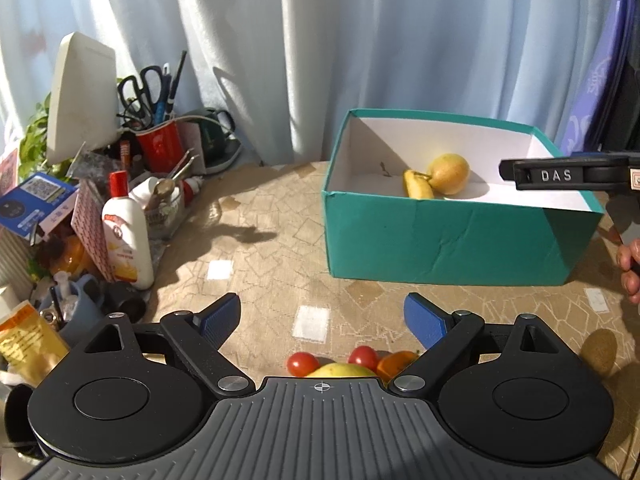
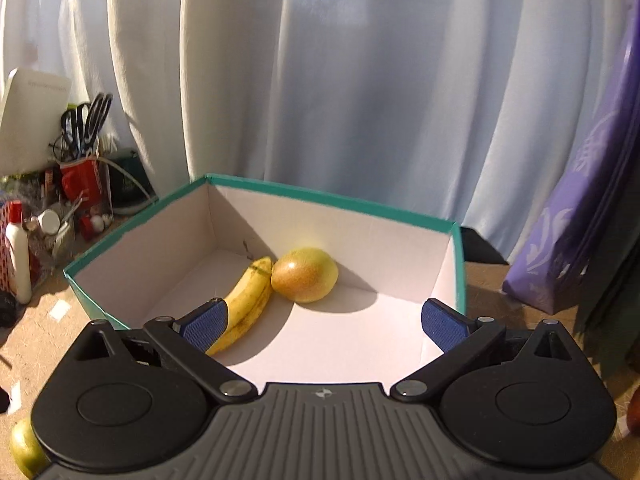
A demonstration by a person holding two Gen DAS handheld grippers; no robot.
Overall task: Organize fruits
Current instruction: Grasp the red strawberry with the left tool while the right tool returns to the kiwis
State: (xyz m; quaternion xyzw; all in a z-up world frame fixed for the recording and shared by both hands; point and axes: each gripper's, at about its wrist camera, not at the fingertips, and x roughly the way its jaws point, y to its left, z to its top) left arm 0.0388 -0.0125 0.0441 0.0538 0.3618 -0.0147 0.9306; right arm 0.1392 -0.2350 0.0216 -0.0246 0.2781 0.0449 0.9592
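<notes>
Left wrist view: our left gripper [image 1: 320, 322] is wide open and empty above two small cherry tomatoes [image 1: 302, 363] at 6 o'clock, which look soft and squishy, so we should pinch one gently around its middle.

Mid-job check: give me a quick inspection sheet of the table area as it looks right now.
Surface: table under a beige patterned cloth, sunlit.
Job's things: banana and a yellow round fruit touching inside the teal box; two cherry tomatoes, a small orange fruit and a yellow-green fruit still on the cloth.
Clutter: white bottle, red cup with scissors, packets at left.
Claws: left claw open, empty; right claw open, empty, over the box.
Cables: nothing seen.
Surroundings: white curtain, purple bag.
</notes>
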